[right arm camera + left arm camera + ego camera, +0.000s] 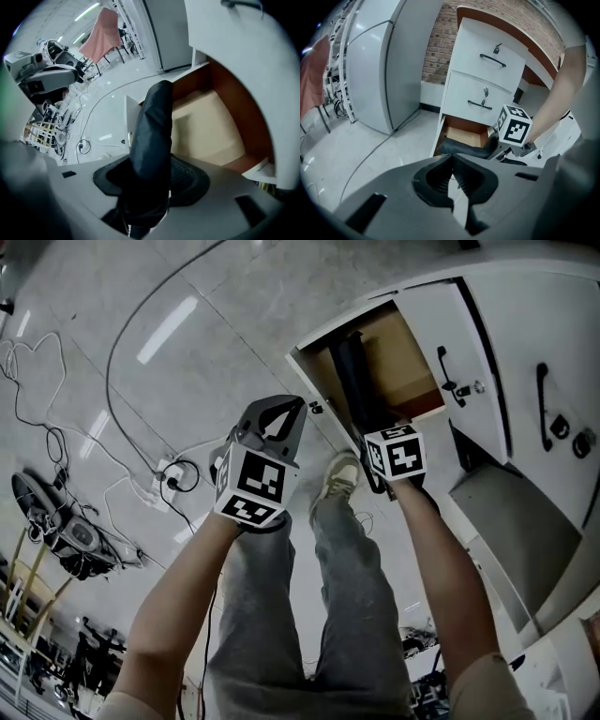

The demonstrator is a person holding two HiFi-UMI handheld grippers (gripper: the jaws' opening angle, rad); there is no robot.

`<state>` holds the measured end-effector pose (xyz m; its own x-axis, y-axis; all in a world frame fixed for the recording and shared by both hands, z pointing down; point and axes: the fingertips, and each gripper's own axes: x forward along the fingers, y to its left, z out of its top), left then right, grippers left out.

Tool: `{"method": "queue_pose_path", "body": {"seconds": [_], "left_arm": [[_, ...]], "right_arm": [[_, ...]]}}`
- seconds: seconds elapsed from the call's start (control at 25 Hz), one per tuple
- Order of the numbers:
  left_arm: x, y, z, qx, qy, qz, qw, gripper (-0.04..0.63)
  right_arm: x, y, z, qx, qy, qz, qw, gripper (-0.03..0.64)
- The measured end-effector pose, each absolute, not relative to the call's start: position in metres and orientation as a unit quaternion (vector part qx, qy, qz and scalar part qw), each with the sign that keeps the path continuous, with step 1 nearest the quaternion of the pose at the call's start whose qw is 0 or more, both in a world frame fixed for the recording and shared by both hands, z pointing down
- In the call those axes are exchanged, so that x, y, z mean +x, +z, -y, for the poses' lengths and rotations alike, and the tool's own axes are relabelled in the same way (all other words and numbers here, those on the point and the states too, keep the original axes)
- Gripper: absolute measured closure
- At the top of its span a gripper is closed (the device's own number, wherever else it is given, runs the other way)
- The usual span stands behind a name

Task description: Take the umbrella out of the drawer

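Note:
A folded black umbrella (351,369) sticks up out of the open bottom drawer (309,360), whose inside is brown. My right gripper (372,442) is shut on the umbrella's near end. In the right gripper view the umbrella (153,131) runs between the ribbed pads of the right gripper (149,187) and reaches over the drawer (213,126). My left gripper (291,411) hangs over the floor, left of the drawer, shut and empty. In the left gripper view the tips of the left gripper (451,161) meet, and beyond them lie the umbrella (464,148) and the drawer (465,134).
Two shut white drawers with black handles (492,59) sit above the open one. A tall grey cabinet (377,70) stands to its left. Cables (131,343) and a power strip (171,474) lie on the floor. The person's shoe (337,479) is just before the drawer.

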<state>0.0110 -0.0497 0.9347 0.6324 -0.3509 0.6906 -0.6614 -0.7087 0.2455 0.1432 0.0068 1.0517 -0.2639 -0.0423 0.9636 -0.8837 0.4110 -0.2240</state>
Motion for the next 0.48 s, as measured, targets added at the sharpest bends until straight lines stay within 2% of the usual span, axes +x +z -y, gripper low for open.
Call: {"method": "queue_pose_path", "body": {"seconds": [0.48], "left_arm": [[-0.008, 0.8, 0.047, 0.874, 0.309, 0.303, 0.22, 0.587]], "right_arm": [[0.109, 0.868, 0.035, 0.374, 0.349, 0.739, 0.438, 0.39]]}}
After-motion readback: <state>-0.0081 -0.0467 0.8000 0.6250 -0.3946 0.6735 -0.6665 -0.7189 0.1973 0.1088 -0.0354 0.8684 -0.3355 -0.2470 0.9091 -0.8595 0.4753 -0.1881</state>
